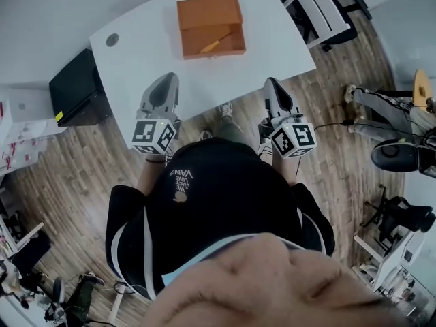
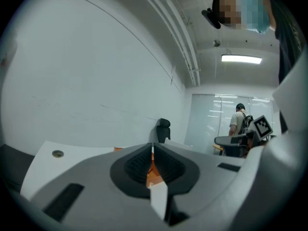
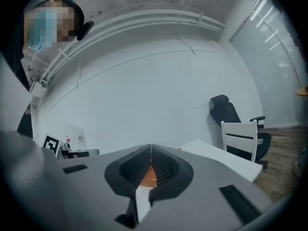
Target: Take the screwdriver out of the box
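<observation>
An open orange box (image 1: 210, 27) lies on the white table (image 1: 136, 63), toward its far side. Inside it, near the front wall, rests a screwdriver (image 1: 216, 43) with a yellow-orange handle. My left gripper (image 1: 165, 80) hovers over the table's near edge, left of the box and well short of it, shut and holding nothing. My right gripper (image 1: 271, 82) is level with it on the right, also shut and holding nothing. In the left gripper view a sliver of the orange box (image 2: 151, 174) shows behind the closed jaws. In the right gripper view the box (image 3: 149, 176) shows the same way.
A black cabinet (image 1: 78, 90) stands left of the table, and a white chair (image 1: 320, 9) at its far right corner. A seated person's legs (image 1: 381, 111) are at the right. A cable grommet (image 1: 112, 40) is set in the table's left part. A black office chair (image 3: 226, 112) stands by the wall.
</observation>
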